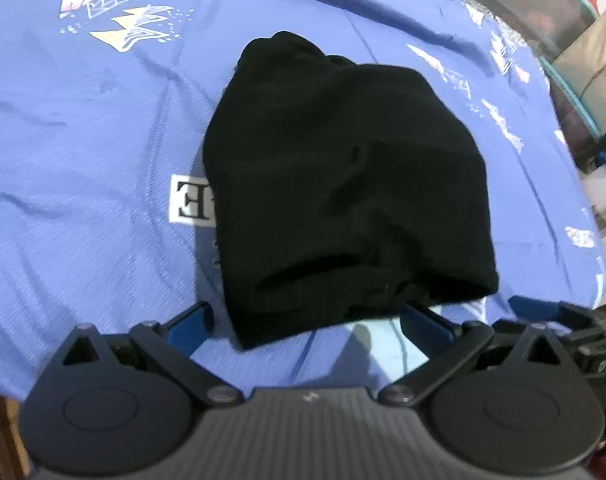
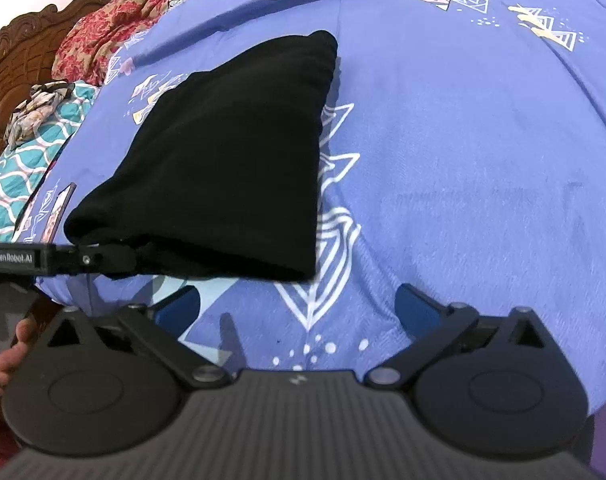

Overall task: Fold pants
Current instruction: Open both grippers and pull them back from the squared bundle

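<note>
Both hand-held grippers (image 1: 307,316) (image 2: 299,304) open, low by folded pants (image 1: 343,184).

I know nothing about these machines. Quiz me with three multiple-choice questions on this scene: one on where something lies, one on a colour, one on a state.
1. Where do the pants lie?
A. on the blue patterned bedsheet
B. on a wooden floor
C. in a basket

2. What colour are the pants?
A. white
B. black
C. red

3. How do the left tongs and right tongs stand?
A. both clamped on the pants
B. one open, one shut
C. both open, gripping nothing

Answers:
1. A, the sheet shows all round the bundle in both views.
2. B, the cloth is plain black against the blue.
3. C, each pair's blue-padded fingers are spread wide; the left pair flanks the bundle's near edge, while the right pair has only sheet between them.
</note>
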The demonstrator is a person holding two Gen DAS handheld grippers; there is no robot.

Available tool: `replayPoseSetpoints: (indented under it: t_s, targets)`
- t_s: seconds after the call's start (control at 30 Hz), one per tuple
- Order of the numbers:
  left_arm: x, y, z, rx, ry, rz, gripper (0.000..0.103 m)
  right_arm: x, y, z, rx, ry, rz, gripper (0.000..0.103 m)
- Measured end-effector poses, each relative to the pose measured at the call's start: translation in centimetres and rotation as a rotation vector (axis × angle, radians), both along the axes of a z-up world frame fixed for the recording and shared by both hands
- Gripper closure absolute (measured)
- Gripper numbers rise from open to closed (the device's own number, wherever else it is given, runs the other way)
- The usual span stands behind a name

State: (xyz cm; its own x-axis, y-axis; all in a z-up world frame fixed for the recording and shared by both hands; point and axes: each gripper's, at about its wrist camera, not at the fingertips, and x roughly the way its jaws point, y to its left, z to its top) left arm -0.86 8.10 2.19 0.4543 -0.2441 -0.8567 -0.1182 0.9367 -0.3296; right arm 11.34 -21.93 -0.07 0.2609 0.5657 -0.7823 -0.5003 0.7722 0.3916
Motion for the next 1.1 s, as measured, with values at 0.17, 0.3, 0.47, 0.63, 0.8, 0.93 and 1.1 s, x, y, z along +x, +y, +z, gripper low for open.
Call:
replayPoseSetpoints:
  t_s: [0.17,0.3,0.47,0.63,0.8,0.93,1.1]
  targets:
    - [-0.8,-1.0,0.0,0.089,0.017,0.035,0.000,0.1,-0.2,-0.5,-0.002,0.036,-0.017,0.000]
    - [-1.6,-1.5,0.0,0.130,0.022,0.064,0.000,-0.3,0.2,-0.5,-0.031,0.033,-0.012,0.000]
    - [-2.1,-1.7,0.1,0.148,0.034,0.067,0.000,-0.9,0.9,-0.5,-0.077,0.017,0.001,0.000]
    - [-2.7,-1.9,0.4,0.153,0.034,0.077,0.000,-1.3,0.9,-0.3,-0.074,0.016,0.014,0.000]
    - [-3.4,-2.1,0.9,0.174,0.022,0.087,0.000,-1.8,0.6,0.1,-0.044,0.014,0.028,0.000]
    - [-4.0,-2.2,1.3,0.189,0.015,0.098,0.000,-2.3,0.9,0.4,-0.039,0.004,0.040,0.000]
    - [-4.5,-2.4,1.7,0.208,0.013,0.110,0.000,-2.7,1.2,0.7,-0.033,-0.006,0.047,0.000]
